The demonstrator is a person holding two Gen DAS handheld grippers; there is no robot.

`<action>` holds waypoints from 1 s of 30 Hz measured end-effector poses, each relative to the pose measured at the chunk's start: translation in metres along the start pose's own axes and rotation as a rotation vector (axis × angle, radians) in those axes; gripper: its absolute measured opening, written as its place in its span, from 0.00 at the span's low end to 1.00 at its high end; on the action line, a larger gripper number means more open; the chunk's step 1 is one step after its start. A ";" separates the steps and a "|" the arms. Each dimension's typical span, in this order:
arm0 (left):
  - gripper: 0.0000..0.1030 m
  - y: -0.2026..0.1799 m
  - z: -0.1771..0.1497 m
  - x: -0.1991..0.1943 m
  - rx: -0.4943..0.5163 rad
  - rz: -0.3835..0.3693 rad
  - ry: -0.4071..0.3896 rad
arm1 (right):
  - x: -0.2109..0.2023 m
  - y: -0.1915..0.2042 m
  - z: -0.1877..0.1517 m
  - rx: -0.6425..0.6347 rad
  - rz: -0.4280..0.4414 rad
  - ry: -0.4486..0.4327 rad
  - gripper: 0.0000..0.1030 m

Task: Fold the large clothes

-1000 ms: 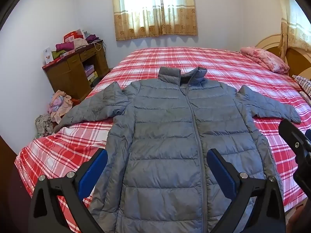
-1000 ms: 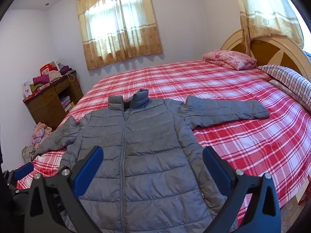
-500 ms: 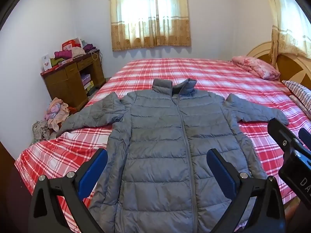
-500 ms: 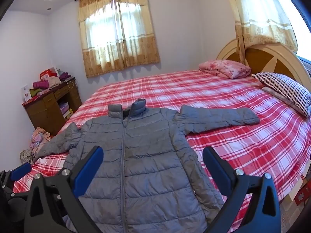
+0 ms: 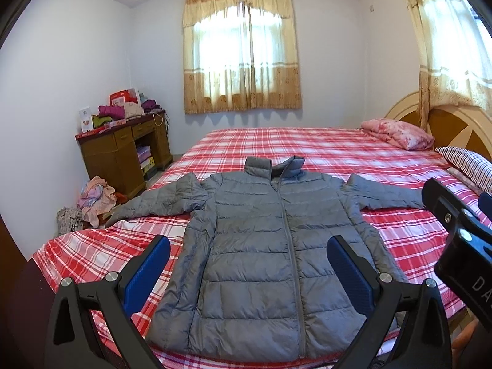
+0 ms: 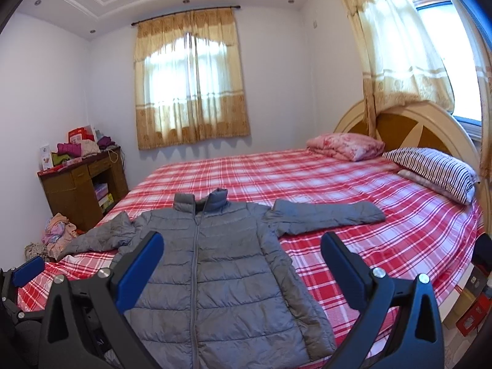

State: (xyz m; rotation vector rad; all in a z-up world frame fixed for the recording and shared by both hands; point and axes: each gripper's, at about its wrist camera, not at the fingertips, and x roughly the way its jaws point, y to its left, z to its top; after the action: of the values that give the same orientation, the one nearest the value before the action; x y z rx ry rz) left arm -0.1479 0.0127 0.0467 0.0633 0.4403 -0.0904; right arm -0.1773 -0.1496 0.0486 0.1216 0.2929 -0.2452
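Observation:
A grey quilted puffer jacket (image 5: 267, 246) lies flat, zipped, front up, on the red plaid bed (image 5: 307, 144), both sleeves spread out sideways. It also shows in the right wrist view (image 6: 221, 264). My left gripper (image 5: 247, 264) is open and empty, held above the jacket's lower half. My right gripper (image 6: 241, 261) is open and empty, above the jacket's right side. The right gripper's body shows at the right edge of the left wrist view (image 5: 458, 233).
A wooden desk (image 5: 123, 153) piled with clothes stands left of the bed, with a heap of clothes (image 5: 92, 200) on the floor. A pink folded blanket (image 6: 344, 146) and a striped pillow (image 6: 430, 169) lie by the headboard (image 6: 415, 129). Boxes (image 6: 470, 313) sit on the floor at right.
Both grippers have pulled back and tilted upward, so the jacket looks smaller and lower and more of the wall, window and ceiling shows. Both stay open.

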 end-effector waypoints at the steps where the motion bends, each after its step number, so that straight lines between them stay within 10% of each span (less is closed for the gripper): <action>1: 0.99 0.001 -0.002 -0.007 -0.006 -0.005 -0.011 | -0.003 0.001 0.000 -0.003 0.001 -0.006 1.00; 30: 0.99 -0.005 -0.004 -0.030 0.004 0.003 -0.046 | -0.021 -0.003 -0.021 0.009 0.007 -0.046 1.00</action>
State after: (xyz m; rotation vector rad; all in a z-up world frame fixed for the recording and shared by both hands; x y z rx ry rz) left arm -0.1767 0.0100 0.0557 0.0660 0.3939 -0.0896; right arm -0.2029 -0.1443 0.0344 0.1262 0.2452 -0.2418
